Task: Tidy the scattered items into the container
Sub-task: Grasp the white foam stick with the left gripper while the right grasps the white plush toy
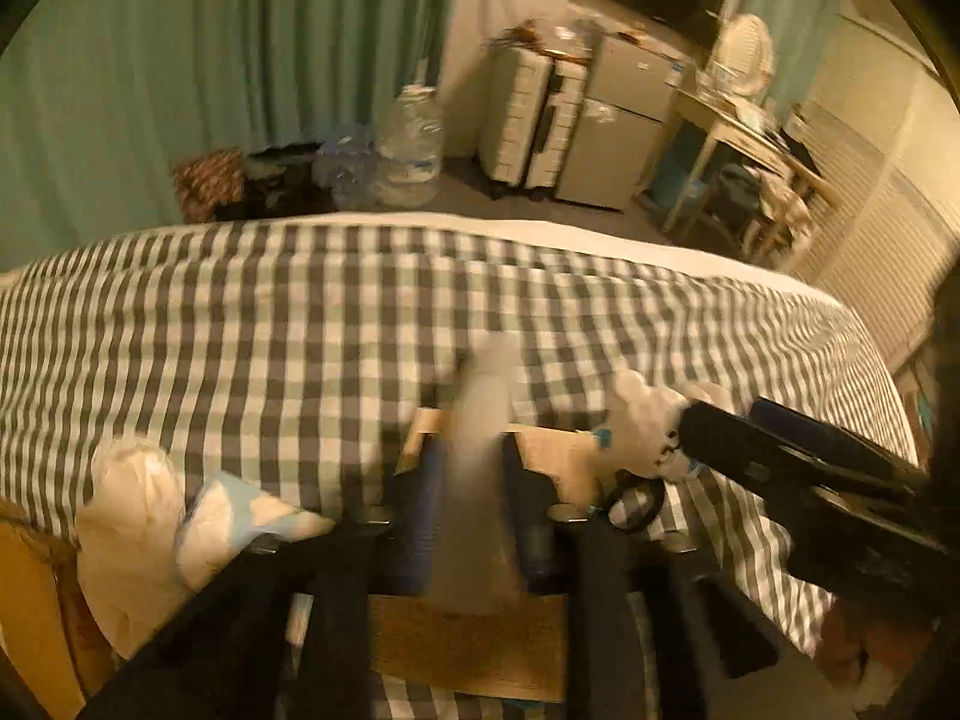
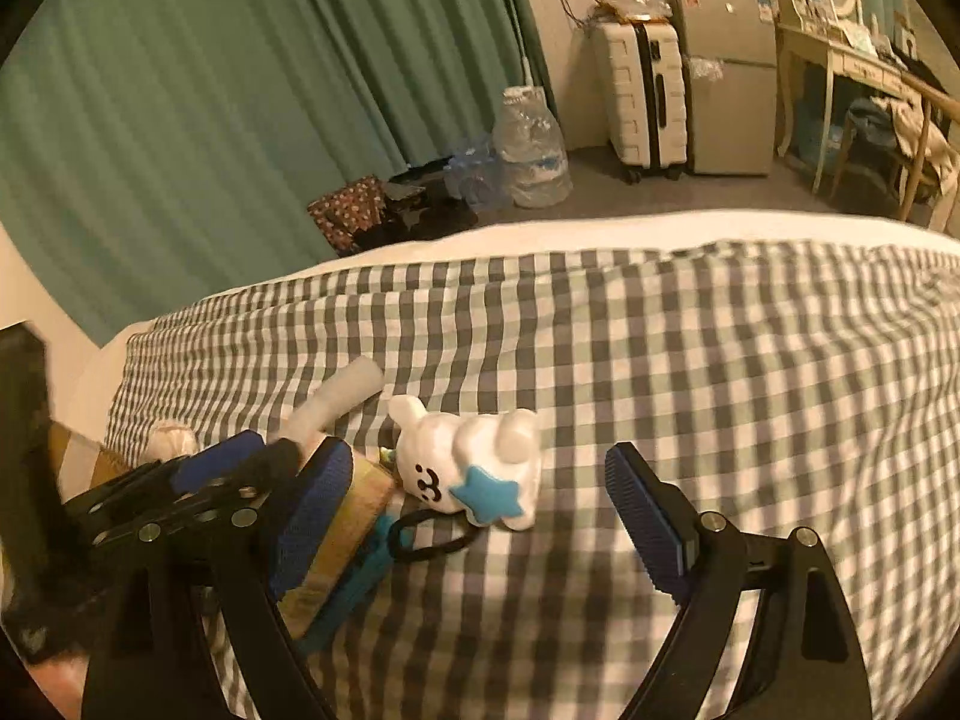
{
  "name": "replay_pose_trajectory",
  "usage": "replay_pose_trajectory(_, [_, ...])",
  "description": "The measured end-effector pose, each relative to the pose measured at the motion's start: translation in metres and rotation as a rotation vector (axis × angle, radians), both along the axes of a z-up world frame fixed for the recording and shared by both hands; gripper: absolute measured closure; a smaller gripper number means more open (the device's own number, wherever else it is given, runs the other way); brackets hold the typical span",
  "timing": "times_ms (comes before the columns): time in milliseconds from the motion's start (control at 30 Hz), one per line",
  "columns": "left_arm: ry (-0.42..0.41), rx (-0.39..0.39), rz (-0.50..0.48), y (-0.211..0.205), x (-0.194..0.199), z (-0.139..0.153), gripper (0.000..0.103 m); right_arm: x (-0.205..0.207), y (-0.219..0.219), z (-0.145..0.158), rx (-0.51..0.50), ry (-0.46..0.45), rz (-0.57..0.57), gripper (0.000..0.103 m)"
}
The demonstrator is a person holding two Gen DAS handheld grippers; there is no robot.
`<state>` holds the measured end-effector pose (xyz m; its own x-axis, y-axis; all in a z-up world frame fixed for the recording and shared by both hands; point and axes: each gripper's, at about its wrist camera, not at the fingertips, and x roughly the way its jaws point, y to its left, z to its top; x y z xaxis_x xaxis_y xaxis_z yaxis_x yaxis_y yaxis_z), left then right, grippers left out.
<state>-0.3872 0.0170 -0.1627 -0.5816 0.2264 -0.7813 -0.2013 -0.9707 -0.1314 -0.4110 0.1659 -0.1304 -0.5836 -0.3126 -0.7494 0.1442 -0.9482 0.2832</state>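
Note:
My left gripper (image 1: pixel 474 480) is shut on a pale tube-shaped bottle (image 1: pixel 480 432) and holds it over a small cardboard box (image 1: pixel 468 642) on the checked bed. The bottle also shows in the right wrist view (image 2: pixel 345 393), with the left gripper (image 2: pixel 282 468) below it. A white rabbit toy with a blue star (image 2: pixel 474 468) lies on the bed beside the box; it also shows in the left wrist view (image 1: pixel 648 426). Black-handled scissors with blue blades (image 2: pixel 384 552) lie by the toy. My right gripper (image 2: pixel 474 516) is open and empty, its jaws wide on either side of the toy.
A checked duvet (image 2: pixel 690 390) covers the bed. A white plastic bag (image 1: pixel 132 528) and a pale blue packet (image 1: pixel 252 516) lie at the bed's left edge. On the floor beyond stand a water jug (image 2: pixel 531 150), a suitcase (image 2: pixel 645 102), a small fridge (image 2: pixel 729 78) and a desk (image 2: pixel 840 60).

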Motion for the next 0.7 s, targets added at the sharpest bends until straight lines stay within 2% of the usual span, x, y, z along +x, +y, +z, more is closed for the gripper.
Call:
replay_pose_trajectory(67, [0.013,-0.049,-0.027,0.008,0.003,0.003,0.087,-0.005,-0.007,-0.006,0.007,-0.023,-0.006,0.018])
replay_pose_trajectory(133, [0.020,-0.082,-0.048,0.015,0.005,0.003,0.087,-0.009,-0.017,-0.012,0.026,-0.047,-0.005,0.028])
replay_pose_trajectory(167, [0.017,-0.091,-0.056,0.017,0.005,0.003,0.087,-0.012,-0.020,-0.015,0.031,-0.059,-0.002,0.030])
replay_pose_trajectory(267, [-0.023,-0.051,-0.062,0.019,0.000,-0.001,0.087,-0.018,-0.025,-0.023,0.042,-0.093,-0.003,0.033])
replay_pose_trajectory(300, [-0.029,-0.052,-0.055,0.021,-0.002,-0.001,0.082,-0.020,-0.026,-0.027,0.050,-0.108,0.002,0.038])
replay_pose_trajectory(333, [-0.046,-0.051,-0.060,0.021,-0.004,-0.003,0.082,-0.021,-0.027,-0.030,0.059,-0.119,0.005,0.039])
replay_pose_trajectory(367, [-0.042,-0.061,-0.066,0.023,-0.004,-0.003,0.082,-0.020,-0.027,-0.030,0.062,-0.112,0.005,0.040])
replay_pose_trajectory(467, [-0.013,-0.081,-0.087,0.028,-0.002,0.001,0.090,-0.008,-0.021,-0.020,0.090,-0.045,-0.023,0.041])
replay_pose_trajectory(600, [-0.034,-0.059,-0.094,0.034,0.000,0.011,0.090,0.009,-0.011,-0.002,0.116,0.015,-0.015,0.041])
replay_pose_trajectory(700, [-0.030,-0.049,-0.088,0.036,0.009,0.027,0.090,0.022,0.000,0.011,0.112,0.019,-0.016,0.041])
